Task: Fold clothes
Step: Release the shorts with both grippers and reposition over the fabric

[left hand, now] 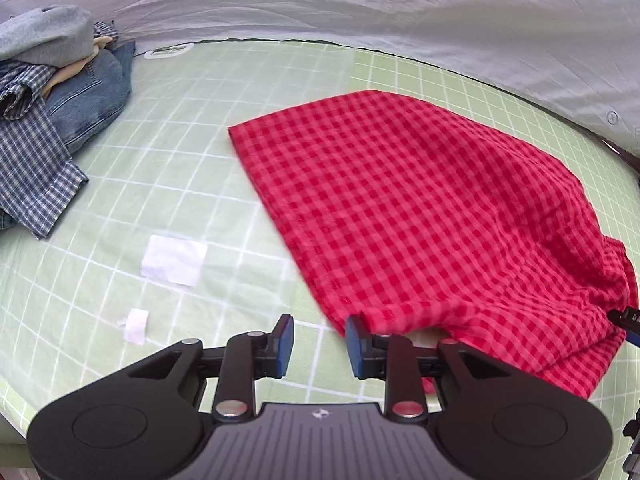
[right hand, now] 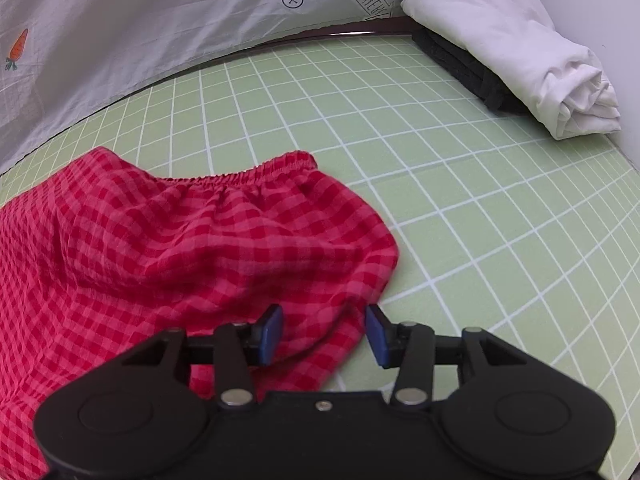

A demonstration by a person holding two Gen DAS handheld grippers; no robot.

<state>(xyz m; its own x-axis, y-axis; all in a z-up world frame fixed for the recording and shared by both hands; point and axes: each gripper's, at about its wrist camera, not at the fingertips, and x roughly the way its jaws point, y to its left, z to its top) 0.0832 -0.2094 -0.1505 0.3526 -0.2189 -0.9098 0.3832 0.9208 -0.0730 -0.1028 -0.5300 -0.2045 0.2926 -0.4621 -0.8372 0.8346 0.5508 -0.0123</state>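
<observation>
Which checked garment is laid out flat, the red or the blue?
The red checked garment. It lies spread on the green mat by itself, while the blue checked shirt is crumpled in the pile with the jeans at the mat's far left.

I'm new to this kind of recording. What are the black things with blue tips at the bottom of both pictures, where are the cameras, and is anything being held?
No robot here: a person carries a hand-held two-finger gripper in each hand, and a fisheye camera on each looks forward along its fingers. One picture is from the left gripper, the other from the right gripper. The blue tips are the finger pads.

On the green grid mat lie red checked shorts, an unfolded clothes pile, and a folded white garment on something dark.

Nothing is held. Both grippers are open; the right one's jaws straddle the shorts' edge without pinching.
</observation>
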